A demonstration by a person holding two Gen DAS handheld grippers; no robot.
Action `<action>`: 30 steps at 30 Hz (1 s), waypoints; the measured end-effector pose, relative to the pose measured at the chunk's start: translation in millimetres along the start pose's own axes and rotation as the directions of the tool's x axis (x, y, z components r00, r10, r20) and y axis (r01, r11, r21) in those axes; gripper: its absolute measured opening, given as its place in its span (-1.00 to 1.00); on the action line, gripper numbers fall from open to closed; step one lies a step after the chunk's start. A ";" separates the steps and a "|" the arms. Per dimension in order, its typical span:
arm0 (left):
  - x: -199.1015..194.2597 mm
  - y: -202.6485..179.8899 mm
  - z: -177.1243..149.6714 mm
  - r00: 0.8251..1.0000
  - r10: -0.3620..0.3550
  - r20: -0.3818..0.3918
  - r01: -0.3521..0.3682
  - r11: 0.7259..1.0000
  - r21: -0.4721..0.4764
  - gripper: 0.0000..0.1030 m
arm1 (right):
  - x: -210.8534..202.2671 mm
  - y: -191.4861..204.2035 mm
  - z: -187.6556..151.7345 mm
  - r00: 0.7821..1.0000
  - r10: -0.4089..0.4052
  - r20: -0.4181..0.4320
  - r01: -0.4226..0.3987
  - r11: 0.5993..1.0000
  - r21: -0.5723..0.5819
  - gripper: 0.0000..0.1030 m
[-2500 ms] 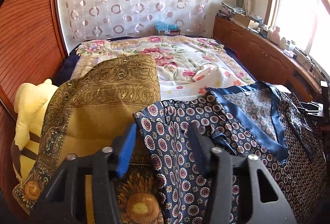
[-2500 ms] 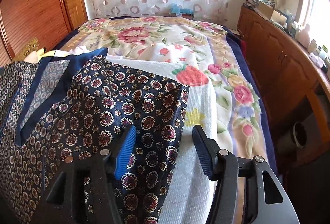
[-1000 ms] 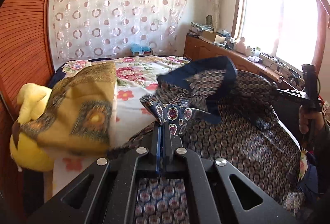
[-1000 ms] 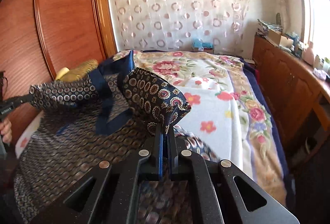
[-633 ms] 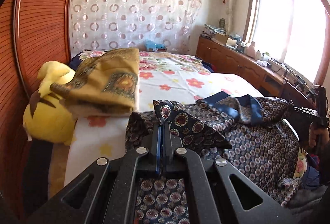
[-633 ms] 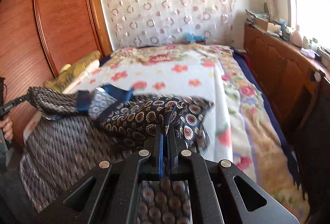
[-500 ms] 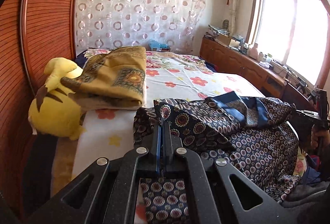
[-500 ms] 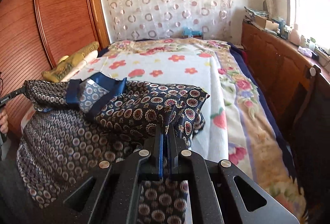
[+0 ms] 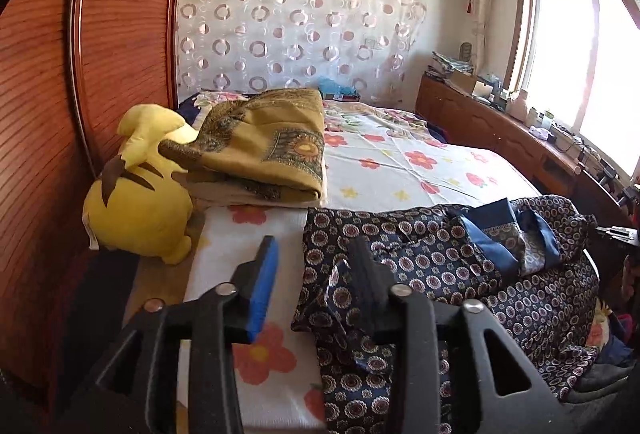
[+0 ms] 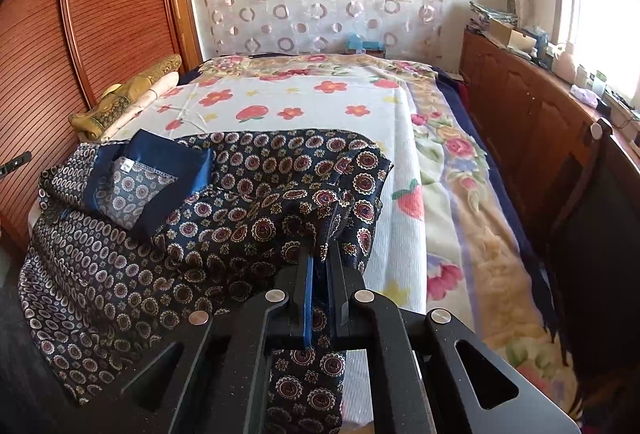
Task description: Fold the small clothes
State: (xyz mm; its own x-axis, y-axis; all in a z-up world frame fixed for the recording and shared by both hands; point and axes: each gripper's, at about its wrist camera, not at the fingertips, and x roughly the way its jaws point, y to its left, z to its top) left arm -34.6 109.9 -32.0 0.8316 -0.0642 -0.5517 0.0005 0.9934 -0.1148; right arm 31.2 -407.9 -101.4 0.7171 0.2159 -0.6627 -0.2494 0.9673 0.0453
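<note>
A dark navy patterned garment [image 9: 440, 258] with a blue collar band lies bunched on the near edge of the flowered bed [image 9: 400, 170]; it also shows in the right wrist view [image 10: 224, 202]. My left gripper [image 9: 316, 266] is open, its fingers just left of and over the garment's left edge, holding nothing. My right gripper [image 10: 318, 266] is shut on the garment's right sleeve corner, cloth hanging between the pads.
A yellow plush toy [image 9: 140, 190] and a folded ochre cloth stack [image 9: 264, 146] sit at the bed's left, by the red-brown wardrobe [image 9: 80, 74]. A wooden sideboard [image 10: 520, 102] runs along the right under the window. The garment's lower part hangs over the bed's near edge.
The garment was lifted by both grippers and laid down on the bed. My left gripper has opened and let go of it. The right gripper stays shut on its corner.
</note>
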 end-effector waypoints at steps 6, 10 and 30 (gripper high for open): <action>15.0 -6.7 16.0 1.000 0.008 -0.004 -0.008 0.999 0.039 0.23 | -9.3 -3.6 7.0 0.998 -0.038 0.049 0.039 0.999 -0.011 -0.60; 25.4 -9.6 23.6 1.000 0.005 -0.008 -0.005 0.999 0.051 0.34 | -13.9 -1.1 15.1 0.995 -0.054 0.086 0.056 0.998 -0.012 -0.41; 123.5 -3.7 33.7 0.975 0.022 -0.221 0.000 0.995 0.099 0.34 | 84.3 -20.4 63.9 0.996 -0.055 -0.072 0.053 0.998 -0.021 -0.08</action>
State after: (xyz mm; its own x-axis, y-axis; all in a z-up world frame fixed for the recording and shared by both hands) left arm 86.8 101.5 -71.9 0.6880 -0.0615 -0.7231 0.0550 0.9980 -0.0326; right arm 138.3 -400.9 -110.4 0.6812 0.1528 -0.7160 -0.2242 0.9745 -0.0054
